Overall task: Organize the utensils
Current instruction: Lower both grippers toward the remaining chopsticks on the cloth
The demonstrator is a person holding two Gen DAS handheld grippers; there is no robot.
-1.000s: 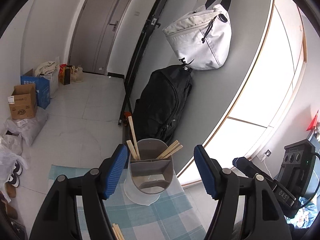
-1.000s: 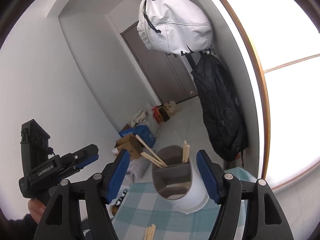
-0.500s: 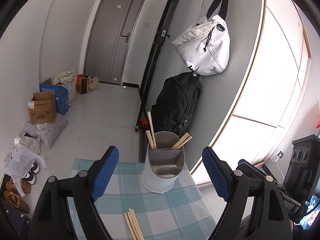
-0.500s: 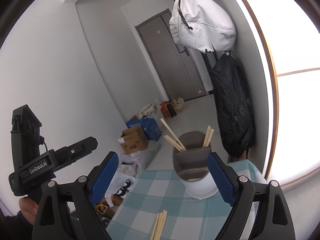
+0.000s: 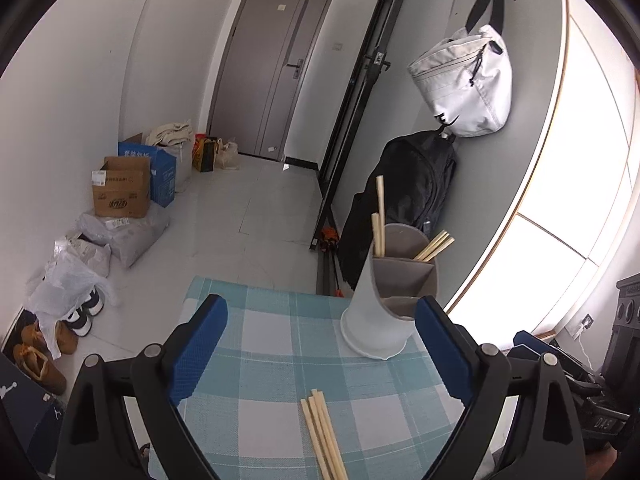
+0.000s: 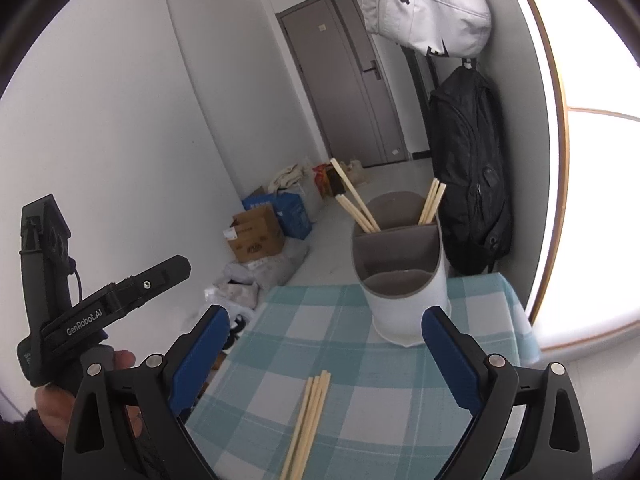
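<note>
Left view: I am spreading the left tongs point(image 5: 320, 354), nothing between them; loose chopsticks point(image 5: 324, 436) lying on the desk point(image 5: 256, 344), holder point(image 5: 390, 296) beyond. Right view: right tongs point(image 6: 324, 356) opening, empty, over the chopsticks point(image 6: 308, 416).

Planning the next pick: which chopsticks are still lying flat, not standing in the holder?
The loose chopsticks on the checked tablecloth, lying flat nearest the camera. The others stand inside the holder.

A white bag point(image 5: 466, 84) hangs above a black backpack point(image 5: 404, 196) on the wall. A cardboard box point(image 5: 120, 190), blue box point(image 5: 162, 172) and shoes point(image 5: 44, 354) sit near the grey door point(image 5: 276, 68).
</note>
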